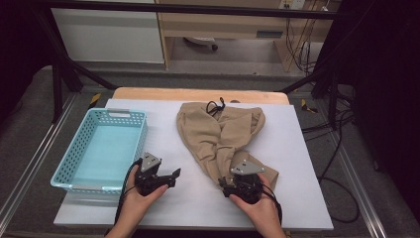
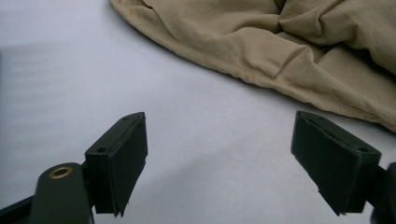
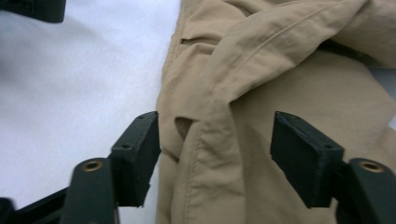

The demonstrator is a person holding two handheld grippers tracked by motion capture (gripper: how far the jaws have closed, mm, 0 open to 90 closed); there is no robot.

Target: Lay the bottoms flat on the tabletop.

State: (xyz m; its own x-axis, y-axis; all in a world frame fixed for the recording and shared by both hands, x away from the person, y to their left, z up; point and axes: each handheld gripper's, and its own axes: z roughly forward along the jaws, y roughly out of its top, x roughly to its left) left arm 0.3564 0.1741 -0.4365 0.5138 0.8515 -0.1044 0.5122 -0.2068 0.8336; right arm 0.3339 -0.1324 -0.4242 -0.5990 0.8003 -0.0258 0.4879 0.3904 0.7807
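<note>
Right claw [image 3: 215,158] sits open over the near leg hem of the tan pants [image 1: 218,131] mid-tabletop, left claw [image 2: 219,163] open just left, so I'd pinch only the top layer.

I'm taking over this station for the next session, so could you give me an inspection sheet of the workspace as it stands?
Surface: white table, wooden edge at the far side.
Job's things: tan trousers lying crumpled, black drawstring at the far end.
Clutter: light blue basket, nothing seen inside.
Grippers: left gripper open over bare table, short of the cloth; right gripper open, jaws either side of a trouser fold, pads not pressing.
Cables: black leads on the floor at the right; one trails from each gripper.
Surroundings: dark frame rails, wooden cabinet behind.
</note>
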